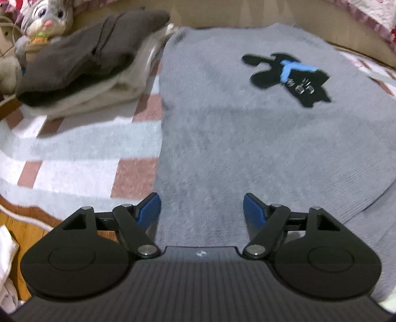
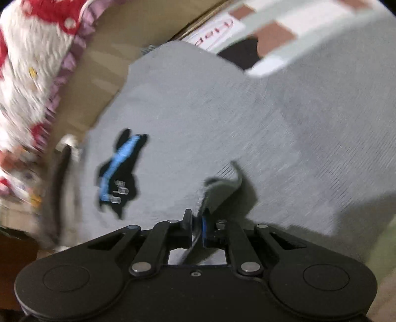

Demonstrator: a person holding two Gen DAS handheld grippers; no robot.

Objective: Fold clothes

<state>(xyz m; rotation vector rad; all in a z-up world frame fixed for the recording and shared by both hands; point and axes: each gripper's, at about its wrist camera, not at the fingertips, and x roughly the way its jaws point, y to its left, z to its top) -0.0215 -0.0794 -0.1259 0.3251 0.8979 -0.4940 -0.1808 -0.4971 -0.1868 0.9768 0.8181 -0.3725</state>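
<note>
A grey knit sweater (image 1: 235, 138) with a black and blue figure patch (image 1: 287, 76) lies spread on a checked blanket. My left gripper (image 1: 201, 210) is open and empty, with its blue pads just above the sweater's near part. In the right wrist view the same sweater (image 2: 247, 119) fills the frame, and its patch (image 2: 121, 171) is at the left. My right gripper (image 2: 196, 224) is shut on a bunched edge of the sweater (image 2: 220, 190), which rises from between the fingers.
A pile of folded clothes, dark grey on cream (image 1: 84, 64), lies left of the sweater. A plush rabbit (image 1: 47, 19) sits behind it. The checked blanket (image 1: 81, 158) covers the surface. A red and white fleece (image 2: 27, 74) hangs at the left. Loose white cloth (image 1: 7, 267) lies at the near left.
</note>
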